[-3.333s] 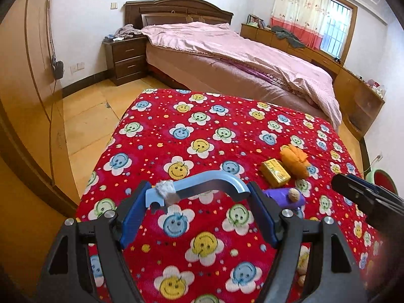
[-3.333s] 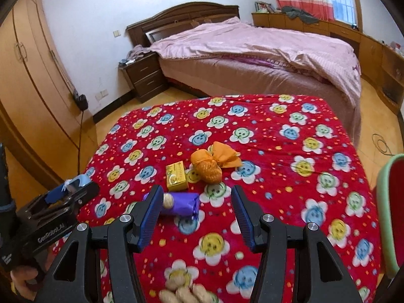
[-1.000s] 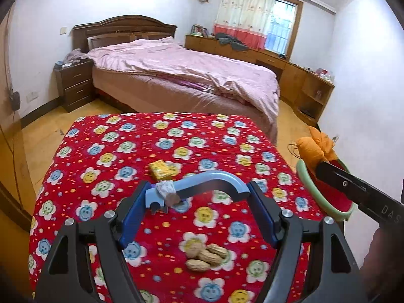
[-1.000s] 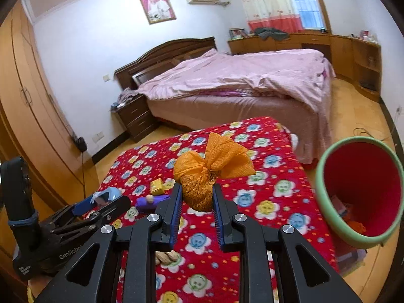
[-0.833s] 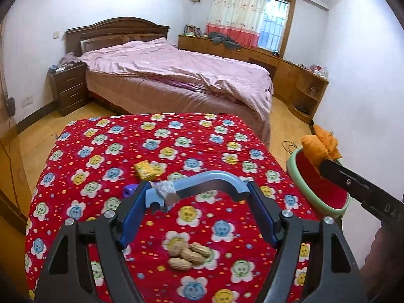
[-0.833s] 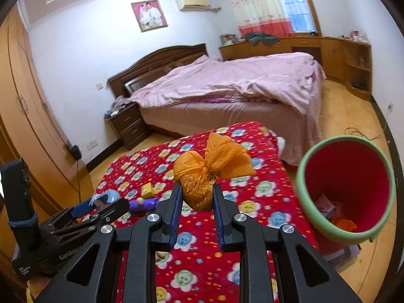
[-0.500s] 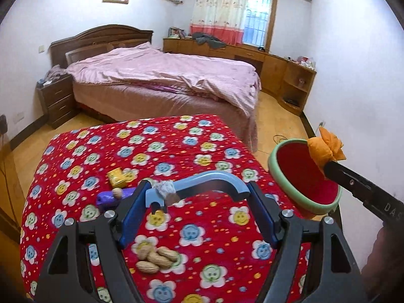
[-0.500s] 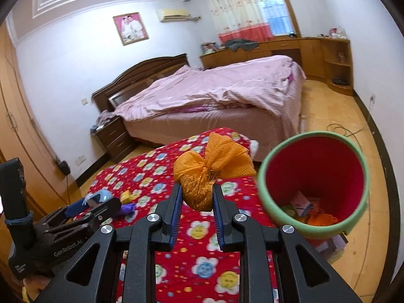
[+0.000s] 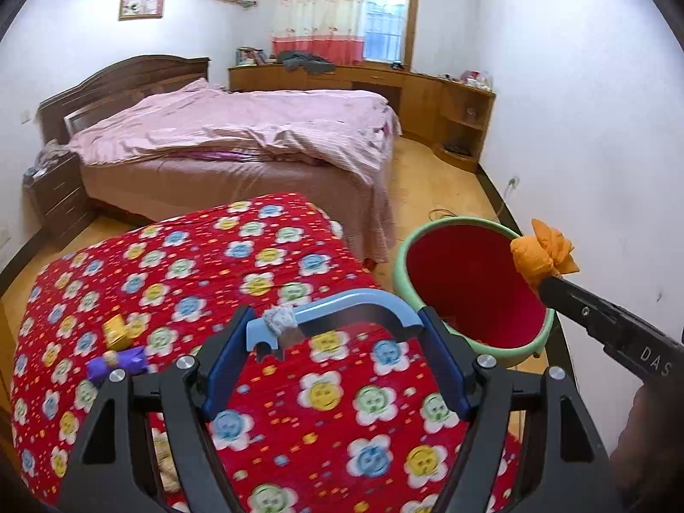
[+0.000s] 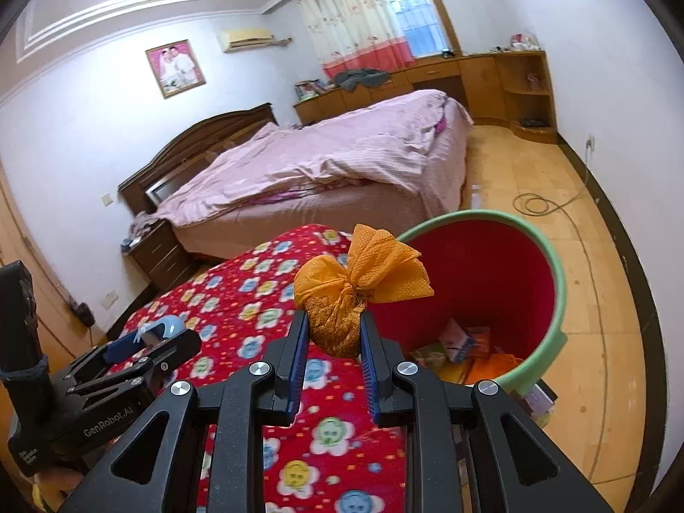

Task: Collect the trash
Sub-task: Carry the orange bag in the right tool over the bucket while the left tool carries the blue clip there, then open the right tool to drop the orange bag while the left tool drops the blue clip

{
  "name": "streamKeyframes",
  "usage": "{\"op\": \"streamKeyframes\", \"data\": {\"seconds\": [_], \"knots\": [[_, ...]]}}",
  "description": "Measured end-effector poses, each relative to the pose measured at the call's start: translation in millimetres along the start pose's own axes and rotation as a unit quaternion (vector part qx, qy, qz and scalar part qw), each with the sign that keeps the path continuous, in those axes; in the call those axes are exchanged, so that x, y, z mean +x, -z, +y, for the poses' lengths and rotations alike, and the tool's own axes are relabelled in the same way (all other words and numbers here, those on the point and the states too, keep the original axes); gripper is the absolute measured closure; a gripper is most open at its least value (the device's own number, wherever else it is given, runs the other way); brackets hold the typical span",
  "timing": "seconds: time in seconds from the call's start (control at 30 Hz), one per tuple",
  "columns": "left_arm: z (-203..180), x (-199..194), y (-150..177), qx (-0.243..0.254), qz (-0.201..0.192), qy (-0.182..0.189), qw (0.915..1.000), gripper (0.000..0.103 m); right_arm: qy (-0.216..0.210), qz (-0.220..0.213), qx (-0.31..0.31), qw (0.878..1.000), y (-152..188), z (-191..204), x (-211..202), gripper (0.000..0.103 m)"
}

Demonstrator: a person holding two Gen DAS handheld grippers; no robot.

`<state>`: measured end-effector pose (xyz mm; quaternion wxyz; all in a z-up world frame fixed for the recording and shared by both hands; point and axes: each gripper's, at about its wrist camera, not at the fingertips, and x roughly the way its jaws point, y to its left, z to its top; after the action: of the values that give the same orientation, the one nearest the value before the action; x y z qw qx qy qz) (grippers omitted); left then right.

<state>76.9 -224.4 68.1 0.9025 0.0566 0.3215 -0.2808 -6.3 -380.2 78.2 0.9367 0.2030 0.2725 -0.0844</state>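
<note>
Orange bundle (image 10: 359,286): clenched in the right gripper (image 10: 333,333) jaws, carried off the red-clothed counter (image 9: 265,265) since a second ago, now at the rim of the bin (image 10: 551,299), ready to drop. Bin holds wrappers and orange scraps. Left gripper (image 9: 333,342): jaws spread wide, gripping a blue curved tool (image 9: 359,303); yellow packet (image 9: 116,331) remains on the counter.

An orange mesh bundle (image 10: 361,284); a red bin (image 10: 491,282) rimmed pale green; a red tablecloth (image 9: 256,273) patterned with blue, yellow and green smiley flowers.
</note>
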Motion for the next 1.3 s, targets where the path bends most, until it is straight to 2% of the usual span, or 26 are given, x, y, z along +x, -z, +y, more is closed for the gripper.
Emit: {"op": "streamKeyframes", "data": {"seconds": [0.7, 1.03, 1.23, 1.3], "knots": [[-83, 105, -12, 0.046, 0.049, 0.076, 0.9948, 0.026, 0.053, 0.029, 0.068, 0.996, 2, -89, 40, 0.08], [-95, 131, -7, 0.046, 0.072, 0.086, 0.9926, 0.026, 0.059, 0.041, 0.082, 0.994, 6, -111, 54, 0.076], [-95, 132, -6, 0.05, 0.066, 0.079, 0.9934, 0.024, 0.057, 0.043, 0.087, 0.994, 4, -114, 57, 0.075], [-93, 130, -7, 0.048, 0.066, 0.08, 0.9935, 0.024, 0.057, 0.044, 0.086, 0.994, 3, -114, 57, 0.071]]}}
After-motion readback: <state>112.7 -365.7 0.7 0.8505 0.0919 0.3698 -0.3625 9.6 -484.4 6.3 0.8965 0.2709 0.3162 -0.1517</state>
